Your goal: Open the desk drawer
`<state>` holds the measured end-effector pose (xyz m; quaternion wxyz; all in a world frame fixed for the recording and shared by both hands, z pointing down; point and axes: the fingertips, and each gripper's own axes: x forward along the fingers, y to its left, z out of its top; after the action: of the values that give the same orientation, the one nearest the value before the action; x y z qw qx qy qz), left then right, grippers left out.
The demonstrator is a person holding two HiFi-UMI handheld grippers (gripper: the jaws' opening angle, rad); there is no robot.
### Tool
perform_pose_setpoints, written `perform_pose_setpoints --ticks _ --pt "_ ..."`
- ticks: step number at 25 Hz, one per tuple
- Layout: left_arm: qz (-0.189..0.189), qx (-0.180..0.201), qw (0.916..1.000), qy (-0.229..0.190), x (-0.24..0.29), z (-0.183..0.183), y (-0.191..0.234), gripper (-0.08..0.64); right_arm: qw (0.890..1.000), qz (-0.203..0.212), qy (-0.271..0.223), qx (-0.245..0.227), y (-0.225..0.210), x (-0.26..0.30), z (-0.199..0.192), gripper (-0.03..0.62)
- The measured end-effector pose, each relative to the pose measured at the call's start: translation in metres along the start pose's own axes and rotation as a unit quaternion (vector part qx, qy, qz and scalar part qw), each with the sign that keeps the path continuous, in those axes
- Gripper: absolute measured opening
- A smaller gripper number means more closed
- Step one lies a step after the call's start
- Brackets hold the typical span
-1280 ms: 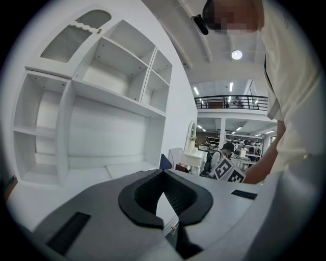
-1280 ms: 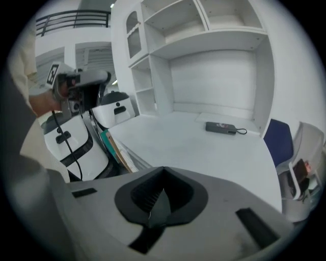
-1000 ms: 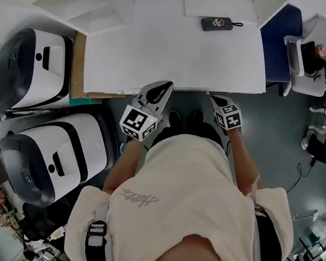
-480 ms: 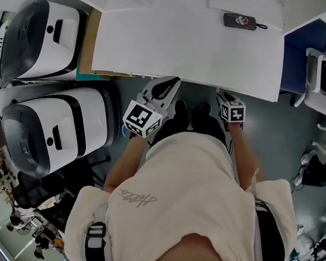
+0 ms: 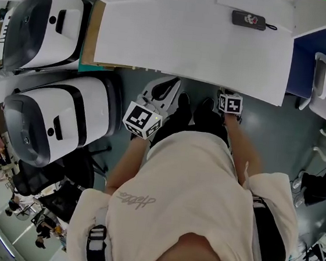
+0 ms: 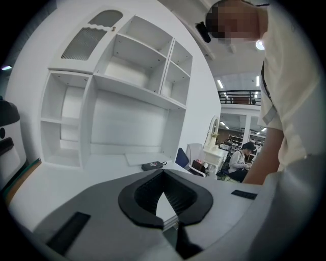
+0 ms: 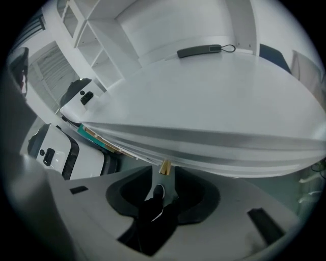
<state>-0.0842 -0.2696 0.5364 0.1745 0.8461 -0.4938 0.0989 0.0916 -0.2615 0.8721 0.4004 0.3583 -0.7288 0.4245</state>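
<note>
The white desk point(image 5: 190, 42) has its drawer front point(image 7: 214, 155) as a pale band under the top's front edge, lying flush. A small brass handle point(image 7: 164, 166) hangs from that band. My right gripper point(image 7: 164, 177) points steeply down at it with a narrow gap between the jaws, and the handle sits at the mouth of that gap. In the head view the right gripper point(image 5: 225, 96) is at the desk's front edge. My left gripper point(image 5: 168, 86) hovers at that edge further left, its tips meeting with nothing held. Its own view shows the left gripper point(image 6: 163, 172) aimed across the desk top.
A black case with a cord point(image 5: 248, 20) lies at the desk's back right. Two big white-and-black machines point(image 5: 52, 123) stand left of the desk, beside a cardboard sheet point(image 5: 90, 37). A white shelf unit point(image 6: 127, 76) rises behind. Blue chair point(image 5: 311, 62) at right; the person's shoes point(image 5: 183, 107) below.
My right gripper has sunk and closed in on the desk's front edge. The left gripper has hardly moved. The head view has drifted, so the desk sits further right.
</note>
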Motion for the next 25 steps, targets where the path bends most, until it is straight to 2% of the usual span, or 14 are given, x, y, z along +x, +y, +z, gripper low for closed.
perform_pose_setpoints --ticks 5,10,12,15,25 --pt "-0.002 0.002 1.0000 0.005 0.004 -0.004 -0.002 0.002 0.999 0.007 0.020 0.028 0.000 0.019 -0.003 0.143" --pt "0.006 0.006 0.9999 0.013 0.001 -0.006 0.005 0.002 0.999 -0.004 0.031 0.032 -0.001 0.029 -0.002 0.134" --pt "0.010 0.004 0.9999 0.014 -0.001 -0.006 0.009 0.002 0.999 -0.008 0.033 0.037 -0.002 0.033 0.000 0.094" --pt "0.010 0.003 0.9998 0.016 -0.004 -0.010 0.013 0.002 0.998 -0.008 0.028 0.052 -0.001 0.035 0.001 0.092" --pt "-0.009 0.012 0.9998 0.014 -0.008 -0.009 0.017 0.002 0.997 -0.009 0.049 0.051 0.002 0.034 -0.003 0.089"
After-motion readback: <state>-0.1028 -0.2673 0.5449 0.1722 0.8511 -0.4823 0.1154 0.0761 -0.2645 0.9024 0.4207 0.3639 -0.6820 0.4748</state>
